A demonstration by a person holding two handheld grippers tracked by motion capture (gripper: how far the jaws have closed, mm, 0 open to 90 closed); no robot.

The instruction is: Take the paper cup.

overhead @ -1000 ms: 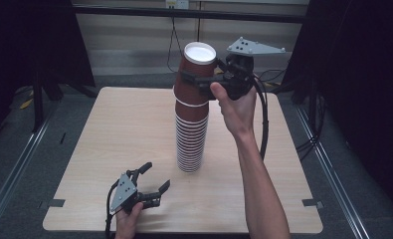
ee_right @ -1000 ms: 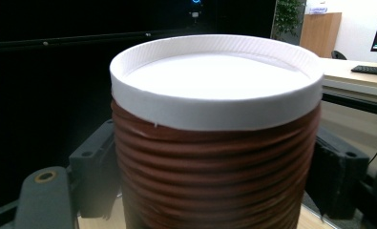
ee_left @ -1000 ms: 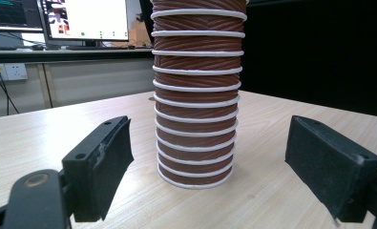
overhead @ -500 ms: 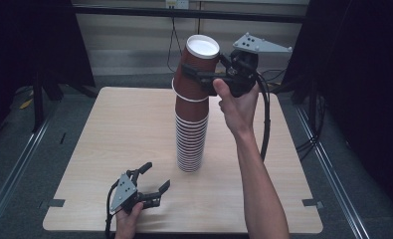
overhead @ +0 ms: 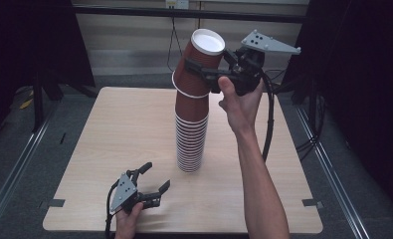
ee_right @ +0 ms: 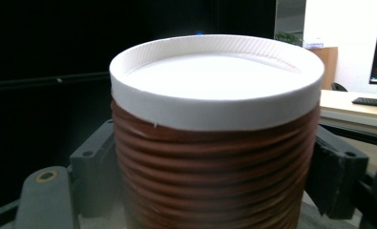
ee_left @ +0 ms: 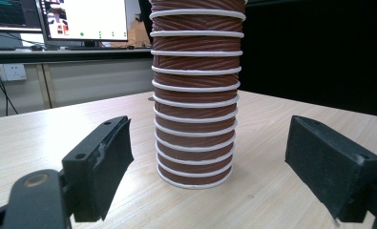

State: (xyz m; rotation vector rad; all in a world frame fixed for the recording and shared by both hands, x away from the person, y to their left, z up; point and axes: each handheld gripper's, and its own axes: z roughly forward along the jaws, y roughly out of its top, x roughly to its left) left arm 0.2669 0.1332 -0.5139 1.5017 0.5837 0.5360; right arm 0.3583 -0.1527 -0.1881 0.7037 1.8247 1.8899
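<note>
Table: a light wooden table (overhead: pixel 109 149) stood in a dark room.
Stack: the stack of brown cups (overhead: pixel 190 144) stood upright near the table's middle.
Top cup: the top cup (overhead: pixel 200 64) was tilted, seemingly lifted partly off the stack.
Right gripper: the right gripper (overhead: pixel 204 72) was clamped on the top cup.
Left gripper: the left gripper (overhead: pixel 151 186) rested near the front edge, jaws spread wide.

A pale wood-grain bench (overhead: pixel 109 129) carries a tall stack of brown ribbed cups (overhead: pixel 190 144) with white rims, standing upright near its middle (the stack's base sits flat on the wood). At the near edge the left gripper (overhead: pixel 151 188) rests low over the bench top.
</note>
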